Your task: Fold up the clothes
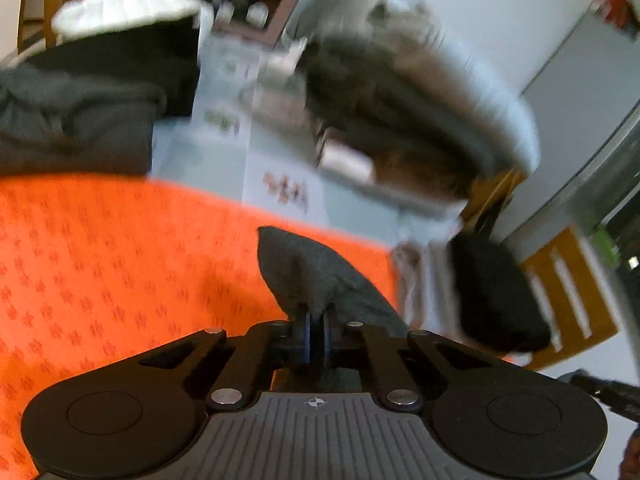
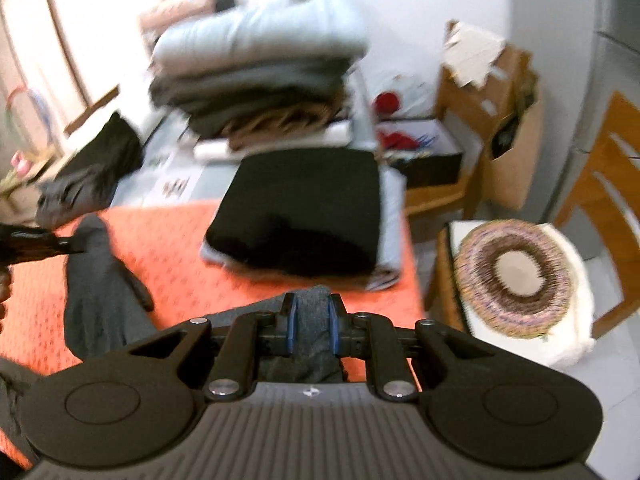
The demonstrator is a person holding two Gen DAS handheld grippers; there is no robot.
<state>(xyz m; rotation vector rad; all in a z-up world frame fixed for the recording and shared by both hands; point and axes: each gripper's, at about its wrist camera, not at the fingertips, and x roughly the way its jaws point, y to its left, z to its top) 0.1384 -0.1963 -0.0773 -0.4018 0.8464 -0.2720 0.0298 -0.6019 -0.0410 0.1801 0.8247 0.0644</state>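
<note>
A dark grey garment (image 2: pixel 100 288) lies on the orange patterned cloth (image 2: pixel 168 248). My left gripper (image 1: pixel 319 320) is shut on a fold of it (image 1: pixel 308 276), which stands up in a peak above the orange cloth (image 1: pixel 120 280). My right gripper (image 2: pixel 312 320) is shut on another part of the same grey garment (image 2: pixel 314 312) near the cloth's front edge. The left gripper's tip also shows in the right wrist view (image 2: pixel 68 244), at the garment's far left end. Both views are blurred.
A folded black garment (image 2: pixel 304 208) sits on a pale one at the cloth's far right. A tall stack of folded clothes (image 2: pixel 256 76) stands behind. More dark clothes (image 2: pixel 88 176) lie at the left. A stool with a round cushion (image 2: pixel 516 276) and cardboard boxes (image 2: pixel 500 120) stand right.
</note>
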